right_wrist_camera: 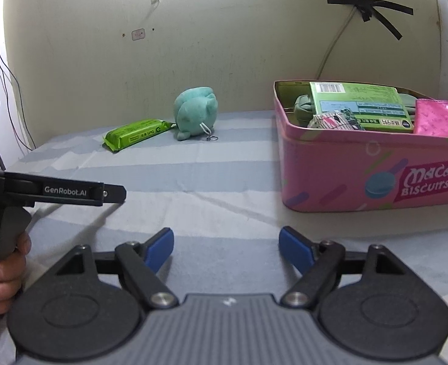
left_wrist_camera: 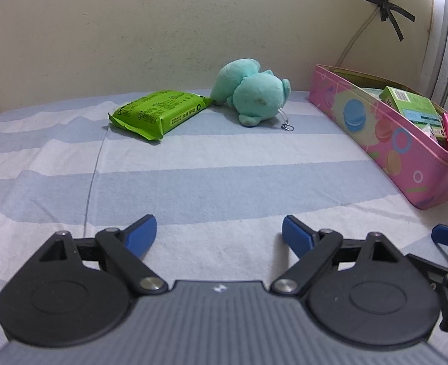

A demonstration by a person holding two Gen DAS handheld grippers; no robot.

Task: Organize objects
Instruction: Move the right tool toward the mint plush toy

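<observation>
A green wrapped packet lies flat on the striped sheet near the far wall. Right beside it rests a teal plush toy with a small key ring. A pink biscuit tin stands at the right, holding a green box, a pink pouch and other small items. My left gripper is open over bare sheet, well short of the packet and the plush. My right gripper is open too, with nothing between its fingers, in front of the tin's left corner.
The bed's blue and white striped sheet spreads between the grippers and the objects. A cream wall backs the bed, with black tape and a cable at its upper right. A hand holds the left gripper's handle at the right wrist view's left edge.
</observation>
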